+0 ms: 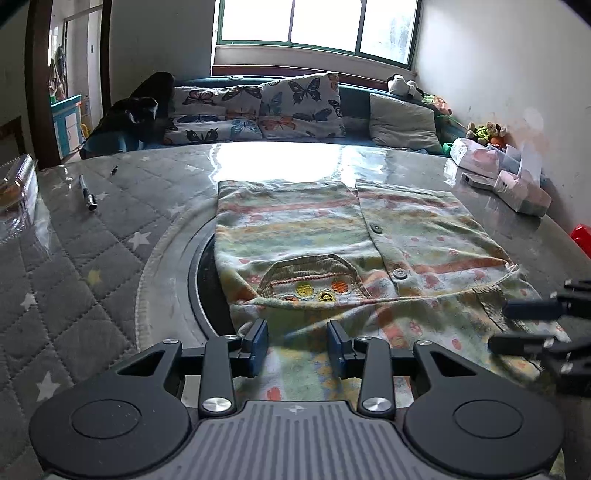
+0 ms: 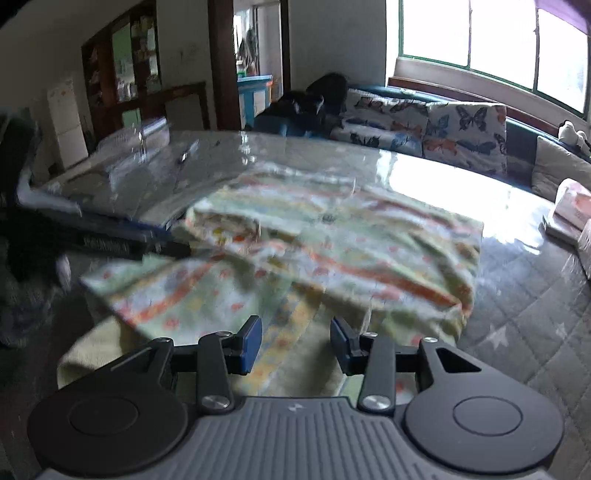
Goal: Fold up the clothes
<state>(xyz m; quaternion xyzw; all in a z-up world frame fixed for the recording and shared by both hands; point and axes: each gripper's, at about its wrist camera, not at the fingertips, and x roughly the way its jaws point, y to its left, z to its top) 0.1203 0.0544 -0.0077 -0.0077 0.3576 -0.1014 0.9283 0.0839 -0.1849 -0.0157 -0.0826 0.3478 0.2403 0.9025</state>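
Window (image 1: 314, 26) daylight, tabletop (image 1: 280, 162) glare, right-wrist motion blur, fisheye-bent edges.

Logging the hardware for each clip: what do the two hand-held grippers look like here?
Both look alike. The left hand-held gripper and right hand-held gripper have a grey ribbed body with a small star-like mark, two round black discs at the sides, black linkage arms with silver screw heads, and blue pads on black fingers. No cables, sleeves or hands show.
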